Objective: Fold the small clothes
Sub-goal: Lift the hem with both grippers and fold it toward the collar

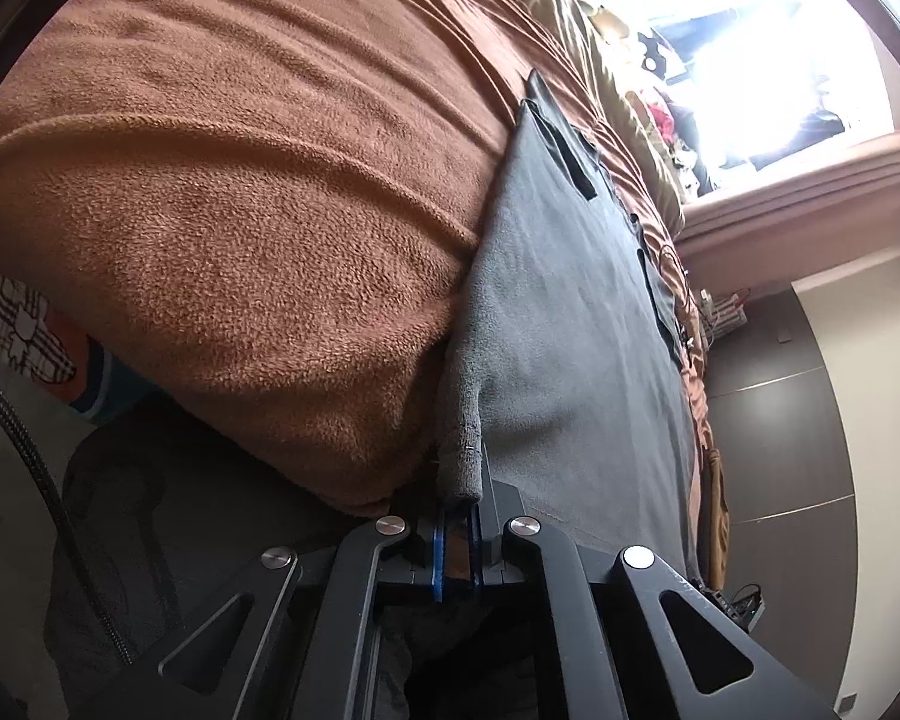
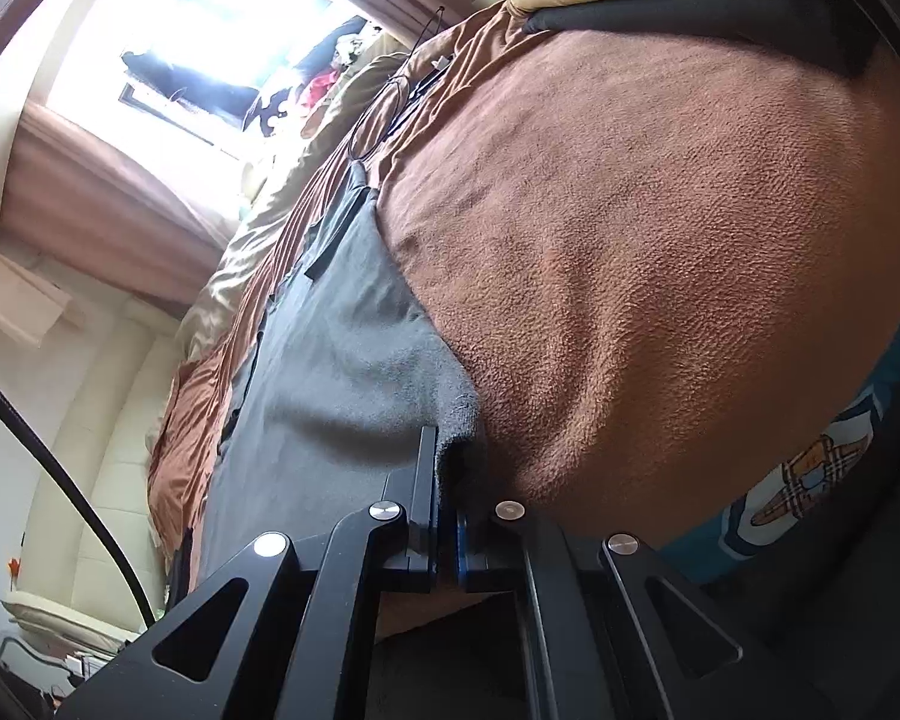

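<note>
A grey fleece garment [image 1: 570, 324] lies spread flat on a brown fleece blanket [image 1: 240, 192] over a bed. My left gripper [image 1: 459, 501] is shut on one near corner of the garment, at the bed's near edge. The right wrist view shows the same garment [image 2: 342, 348] stretching away from me. My right gripper [image 2: 447, 480] is shut on the garment's other near corner, pinched between the jaws. Dark trim [image 1: 570, 138] shows at the garment's far end.
The brown blanket [image 2: 660, 252] covers most of the bed. A tan duvet [image 1: 618, 102] lies beyond it under a bright window [image 1: 768, 30]. A dark cushion [image 2: 678, 15] sits at the far edge. Cables [image 2: 384, 114] lie on the blanket. A patterned sheet [image 2: 810, 474] hangs at the bedside.
</note>
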Demonstrator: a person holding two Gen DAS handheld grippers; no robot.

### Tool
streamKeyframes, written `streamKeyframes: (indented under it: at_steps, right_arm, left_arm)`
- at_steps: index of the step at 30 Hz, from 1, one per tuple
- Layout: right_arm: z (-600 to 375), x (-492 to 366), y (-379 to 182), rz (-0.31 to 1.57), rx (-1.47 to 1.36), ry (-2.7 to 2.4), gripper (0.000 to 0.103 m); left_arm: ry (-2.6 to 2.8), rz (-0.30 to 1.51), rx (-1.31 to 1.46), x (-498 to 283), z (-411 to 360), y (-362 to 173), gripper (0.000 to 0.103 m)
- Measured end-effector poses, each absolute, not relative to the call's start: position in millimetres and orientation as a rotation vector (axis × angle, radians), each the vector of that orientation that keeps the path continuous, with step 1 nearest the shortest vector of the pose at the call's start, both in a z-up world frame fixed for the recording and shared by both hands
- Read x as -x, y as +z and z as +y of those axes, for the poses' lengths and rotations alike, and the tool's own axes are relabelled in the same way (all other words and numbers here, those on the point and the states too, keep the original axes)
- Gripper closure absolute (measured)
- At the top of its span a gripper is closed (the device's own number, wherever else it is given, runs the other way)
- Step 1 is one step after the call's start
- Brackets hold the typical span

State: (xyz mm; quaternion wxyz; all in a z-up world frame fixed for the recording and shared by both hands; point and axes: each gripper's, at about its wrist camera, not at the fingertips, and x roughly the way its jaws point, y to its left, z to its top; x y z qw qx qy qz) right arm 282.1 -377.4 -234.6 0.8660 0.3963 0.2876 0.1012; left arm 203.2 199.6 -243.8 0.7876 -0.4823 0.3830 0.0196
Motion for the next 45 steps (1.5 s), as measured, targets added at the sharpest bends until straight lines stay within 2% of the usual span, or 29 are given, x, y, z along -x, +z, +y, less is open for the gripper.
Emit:
streamKeyframes:
  at_steps: [7,10,12,13,16,17,20,28,30,31,32,33,38,39,41,45]
  right_arm:
    - [-376.3,-281.4,-230.6,0.614,-0.828,0.243,0.103]
    - [-376.5,-288.2,-231.8,0.639,-0.846,0.241,0.102]
    - [-377.6,-293.4,-232.6,0.655,-0.855,0.246,0.1]
    - [-378.4,-294.2,-232.8,0.657,-0.856,0.249,0.096]
    - [-380.7,-297.2,-232.8,0.648,-0.865,0.262,0.074]
    - [-381.4,-297.2,-233.0,0.64,-0.871,0.269,0.071]
    - [-384.4,-299.5,-235.9,0.627,-0.884,0.262,0.071]
    - [-384.9,-309.4,-249.9,0.595,-0.934,0.259,0.071]
    - [-382.6,-309.5,-251.1,0.601,-0.92,0.243,0.084]
    - [-382.1,-309.2,-252.2,0.614,-0.913,0.232,0.096]
    - [-382.2,-308.3,-252.9,0.622,-0.915,0.225,0.1]
    - [-381.7,-307.1,-252.4,0.618,-0.925,0.228,0.101]
    - [-382.2,-292.5,-243.5,0.579,-0.932,0.213,0.103]
    - [-381.3,-289.2,-242.2,0.572,-0.934,0.214,0.103]
    - [-377.6,-283.0,-238.3,0.561,-0.928,0.217,0.103]
    - [-373.1,-270.7,-230.6,0.539,-0.918,0.234,0.103]
  left_arm:
    - [0.03,0.819,1.067,-202.9,202.4,-243.0,0.095]
    - [0.014,0.812,1.072,-204.2,198.4,-242.8,0.082]
    - [-0.005,0.791,1.095,-202.9,198.4,-242.3,0.069]
    - [-0.014,0.782,1.106,-202.0,198.9,-242.6,0.066]
    - [-0.025,0.777,1.116,-202.0,199.6,-242.2,0.062]
    - [-0.025,0.777,1.115,-203.6,199.4,-241.9,0.062]
    - [-0.027,0.77,1.131,-206.9,203.0,-241.9,0.062]
    - [-0.01,0.742,1.201,-209.8,213.9,-247.0,0.063]
    - [-0.006,0.738,1.214,-208.8,212.7,-248.7,0.063]
    - [-0.002,0.737,1.217,-208.2,213.1,-248.7,0.063]
    - [0.005,0.741,1.215,-207.3,213.4,-249.1,0.069]
    - [0.011,0.747,1.213,-204.8,215.0,-251.1,0.074]
    - [0.009,0.748,1.218,-196.6,214.1,-255.5,0.083]
    - [0.016,0.757,1.21,-196.9,213.5,-254.4,0.09]
    - [0.033,0.776,1.19,-197.5,212.9,-251.4,0.096]
    - [0.034,0.76,1.132,-191.9,213.5,-235.2,0.097]
